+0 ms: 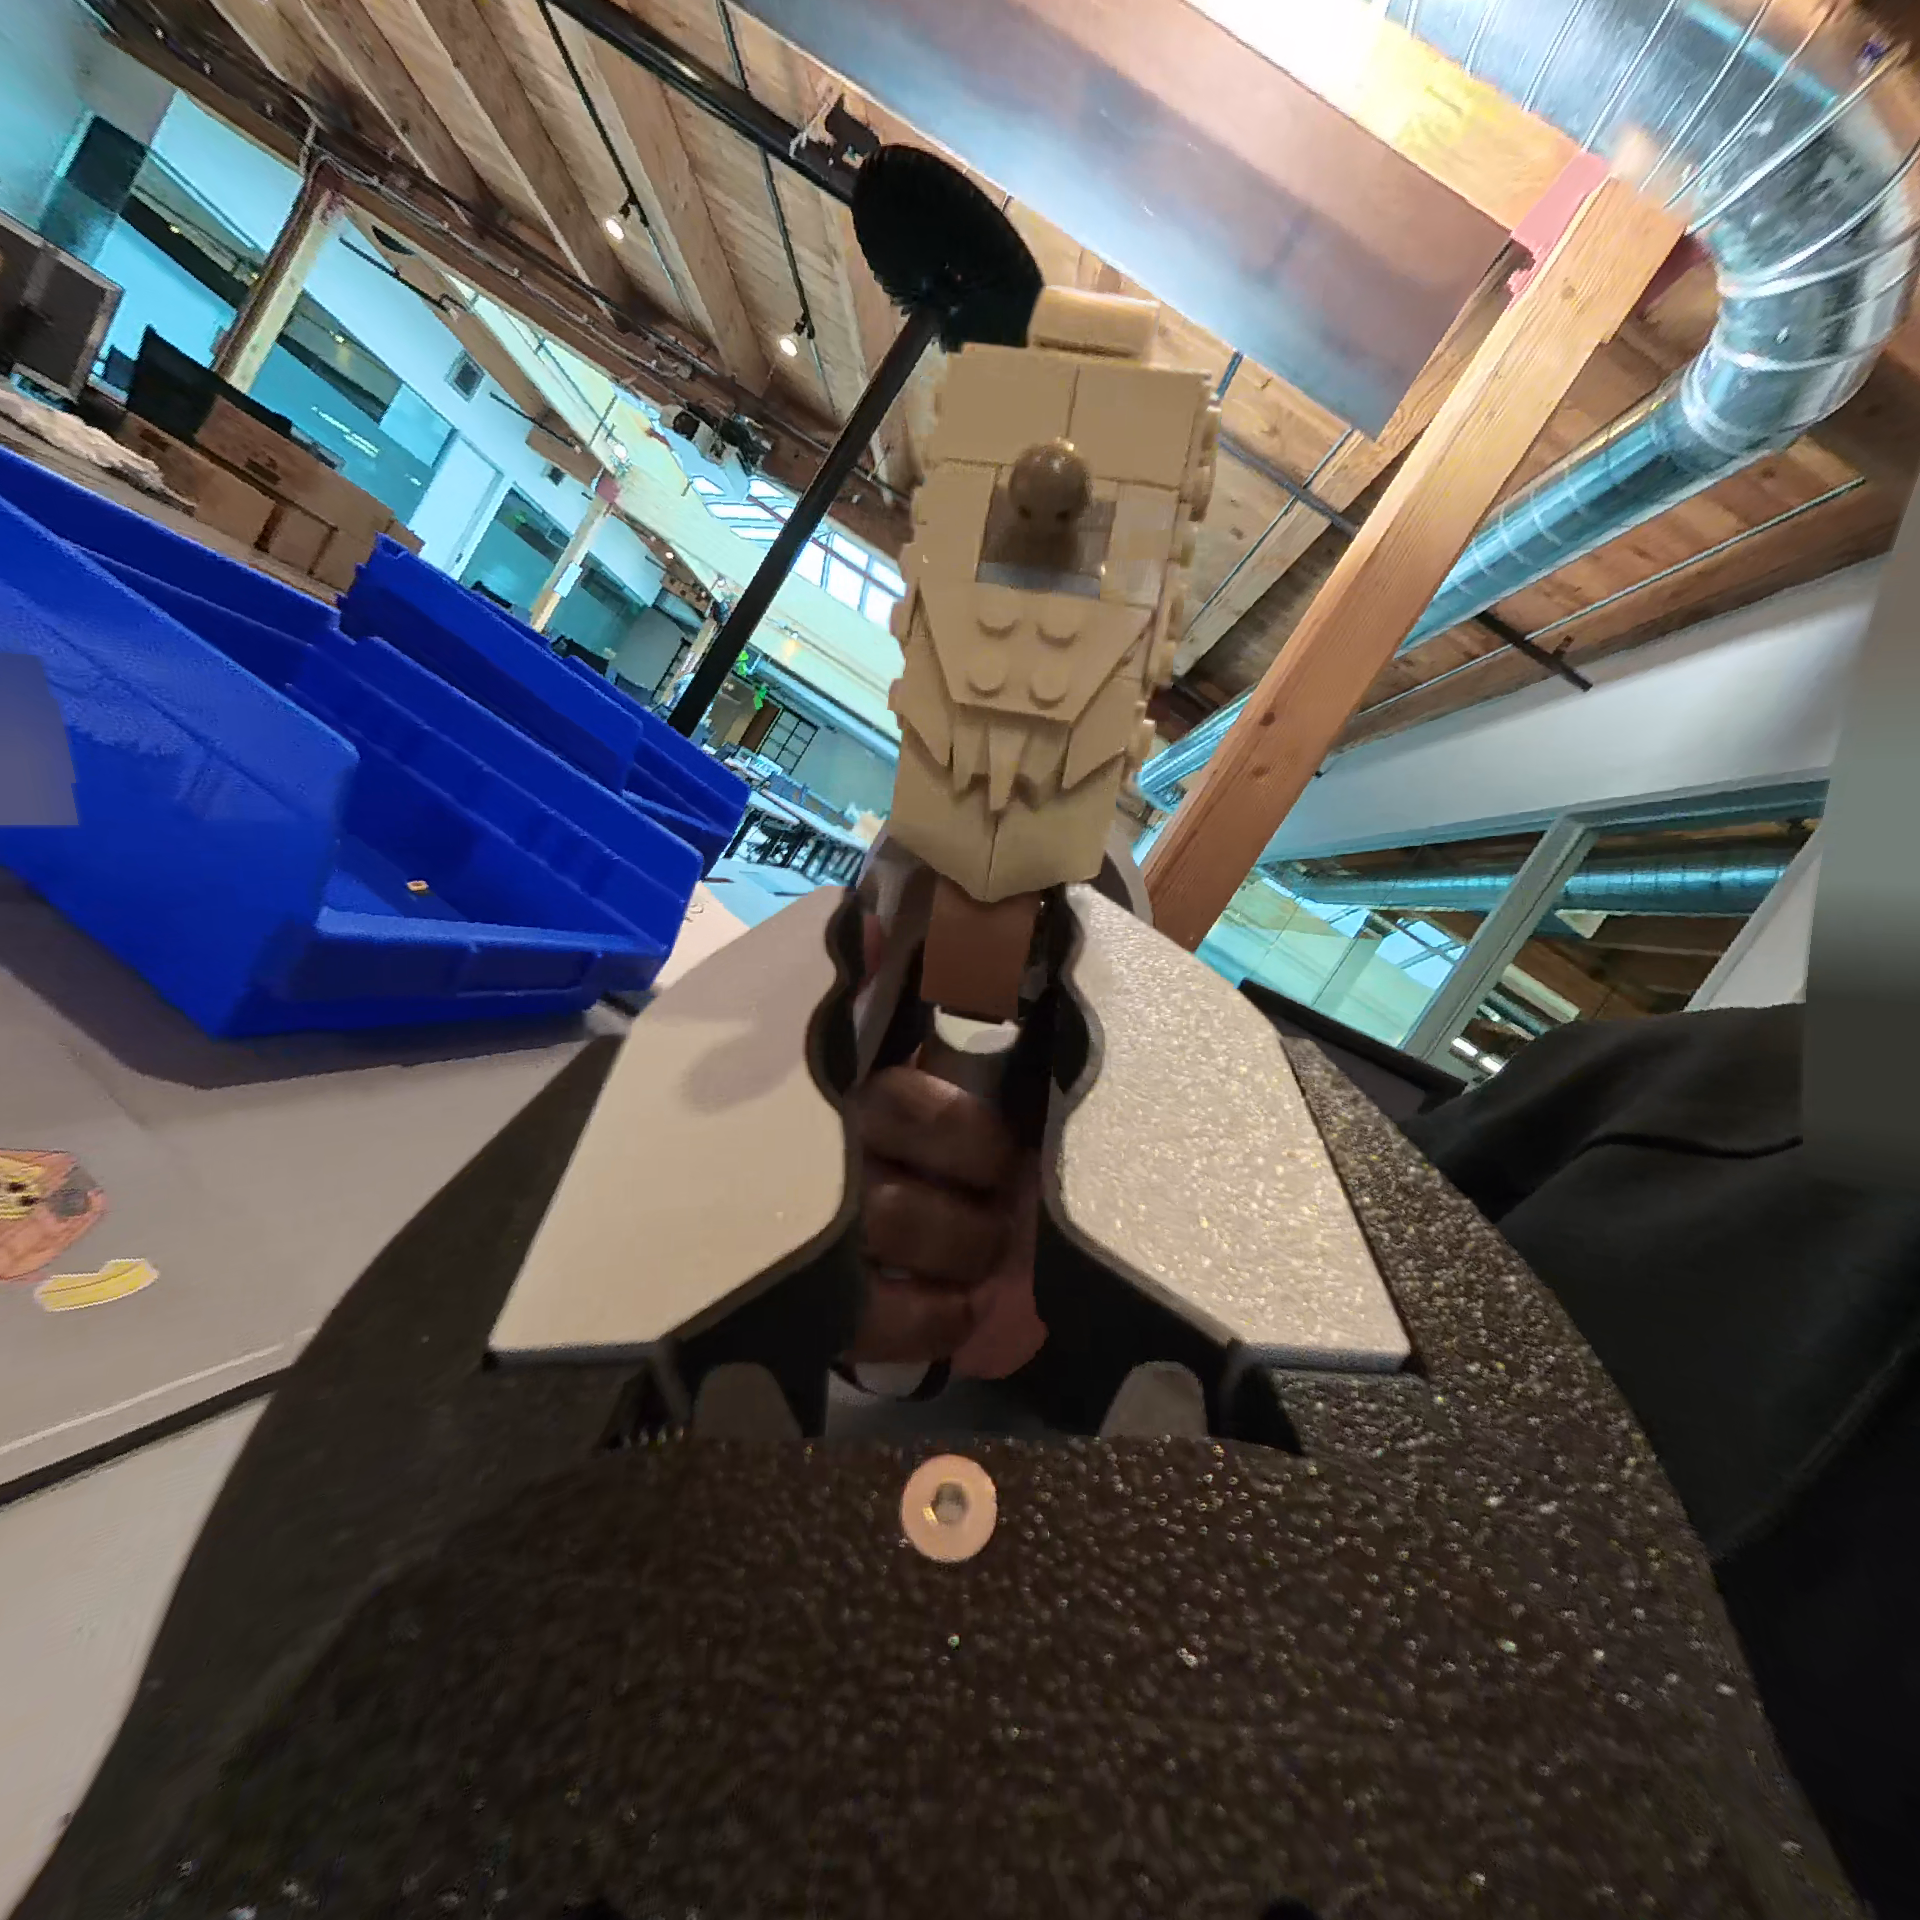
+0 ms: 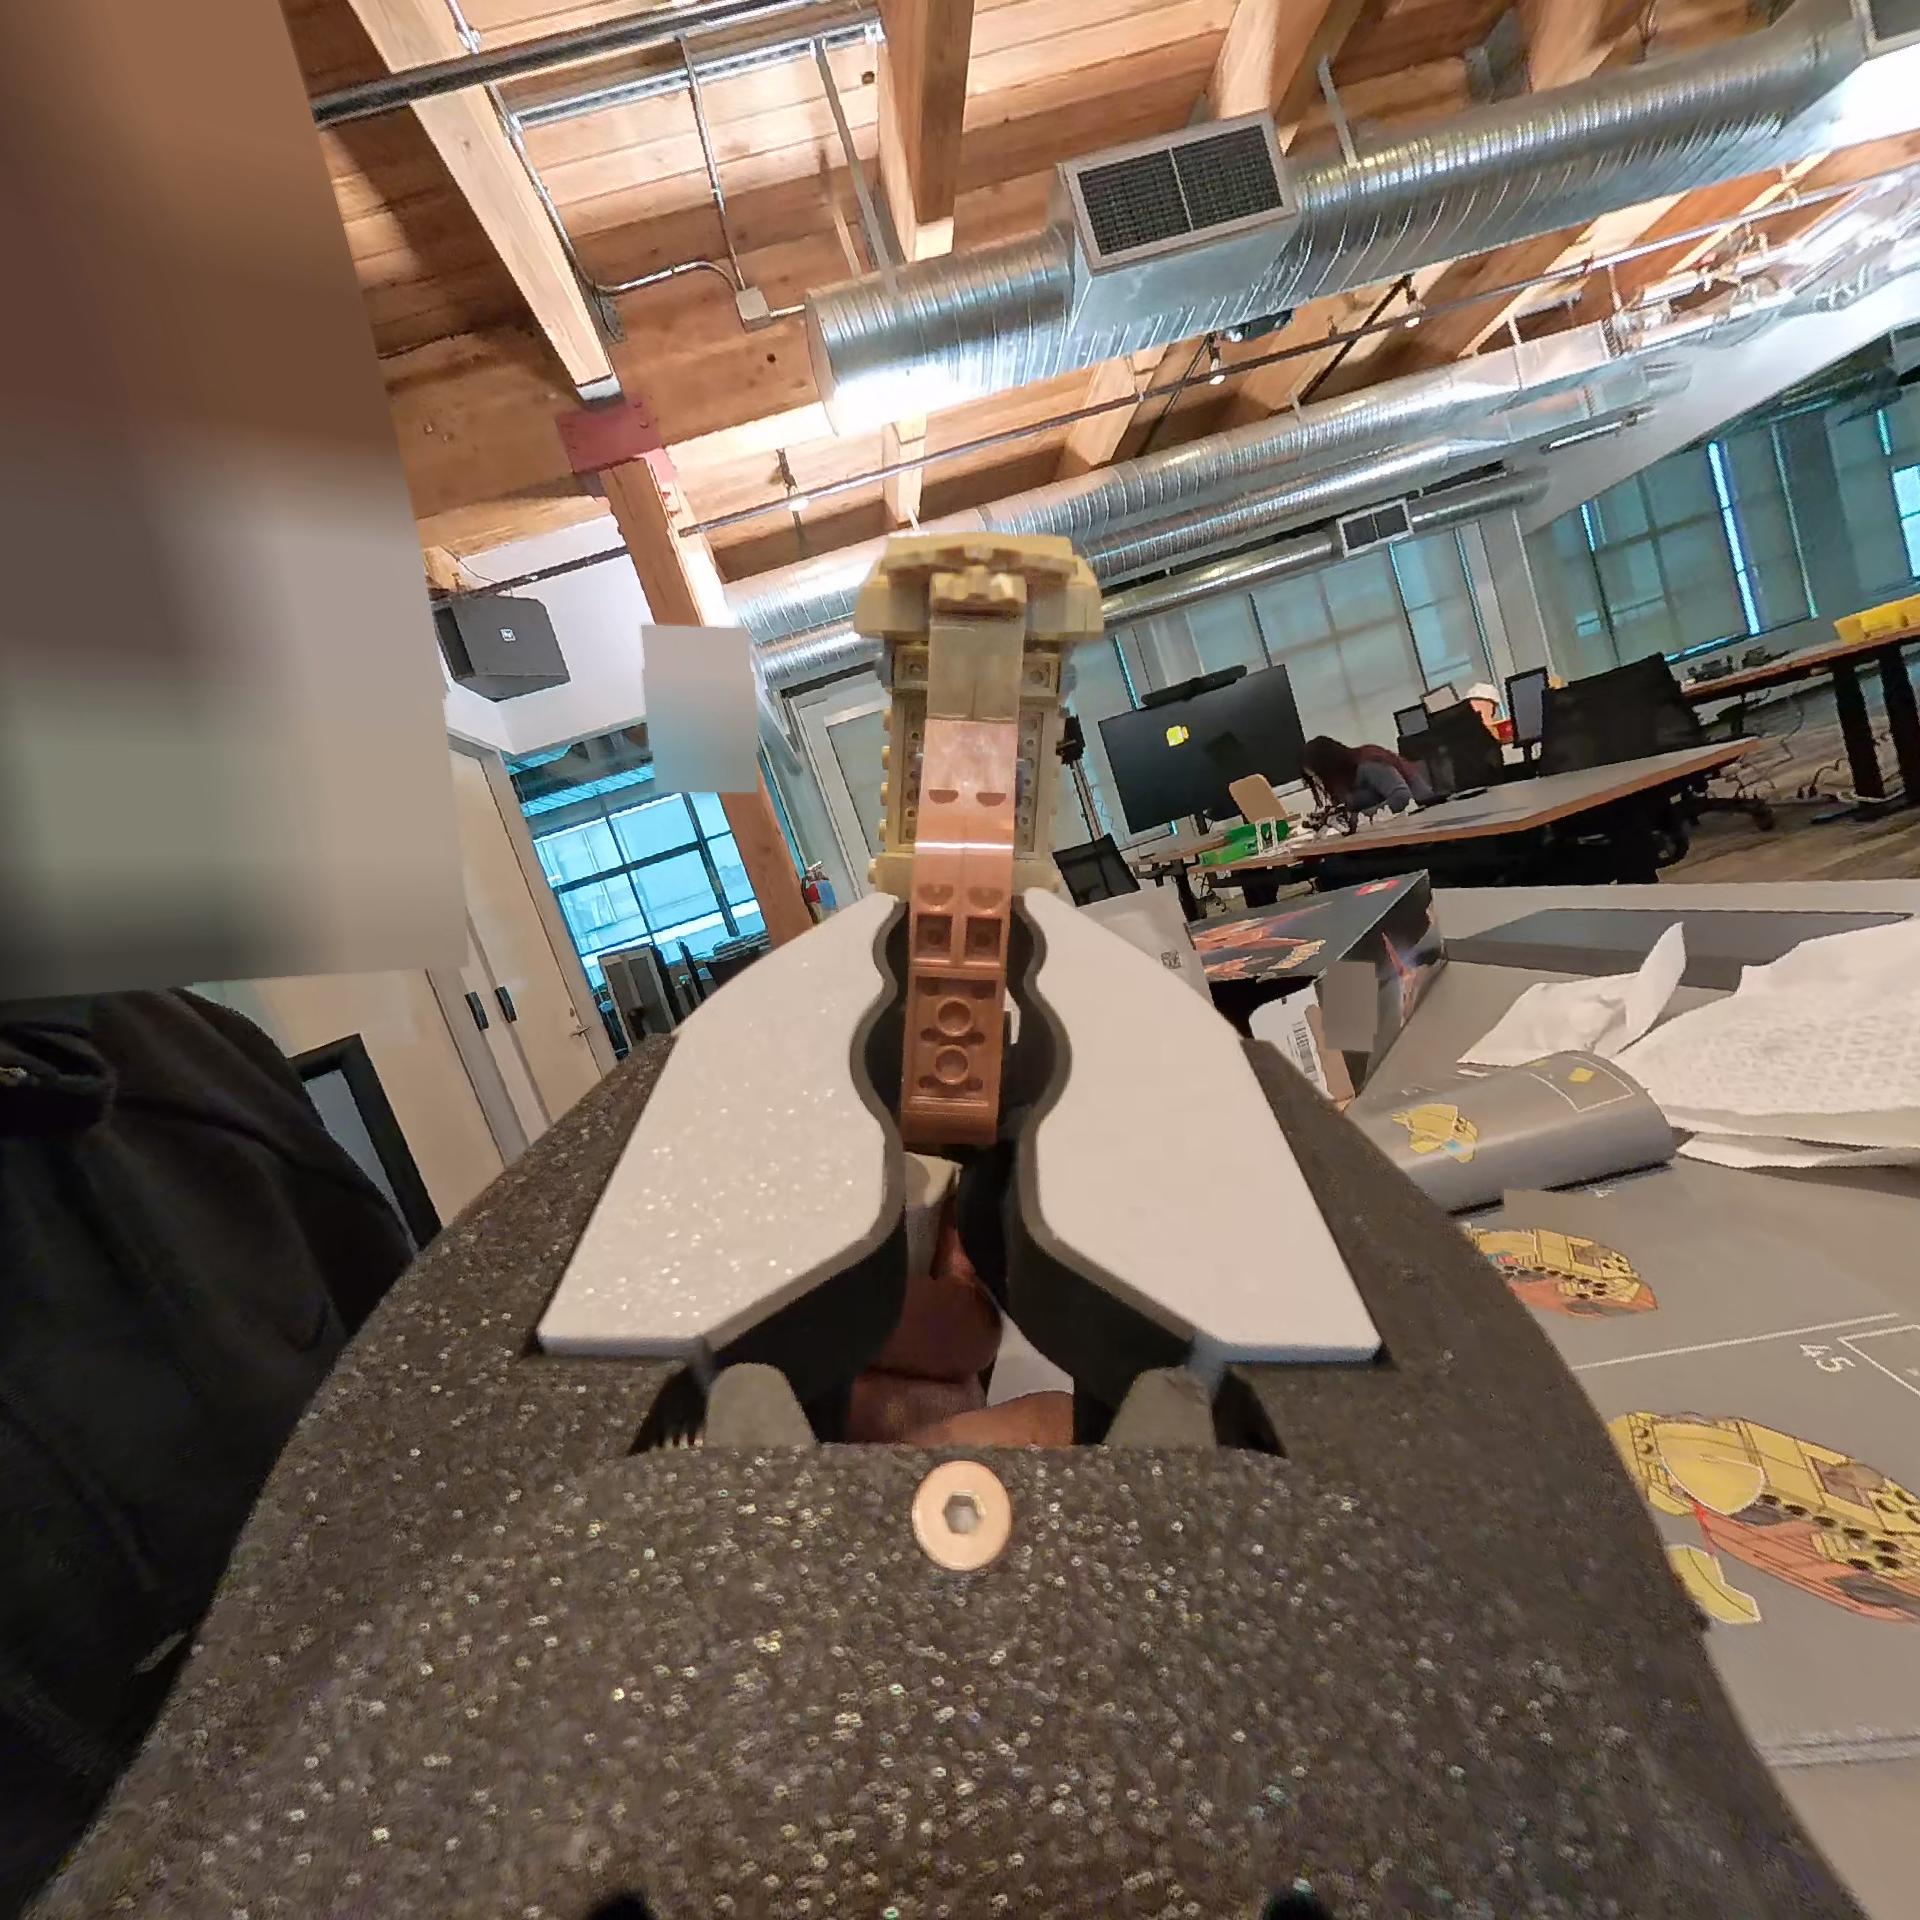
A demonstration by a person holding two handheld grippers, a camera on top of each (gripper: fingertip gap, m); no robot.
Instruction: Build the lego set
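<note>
One brick model (image 2: 971,790), three blue bins (image 1: 343,790), one box (image 2: 1351,945), one booklet (image 2: 1507,1132), two monitors (image 2: 1195,758).

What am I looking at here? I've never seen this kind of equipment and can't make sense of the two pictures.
There is no robot. A person holds a two-finger gripper in each hand, and each gripper has a camera looking along its fingers. One picture is from the left gripper, the other from the right gripper. Both are tilted upward, so much of each picture is ceiling.

The right gripper's grey fingers clamp the brown strip of a tan and brown brick model. The model also stands between the left gripper's fingers, but it is unclear whether they press on it.

On the grey table sit blue bins. The right view also shows a printed box, an instruction booklet and white paper towels.
</note>
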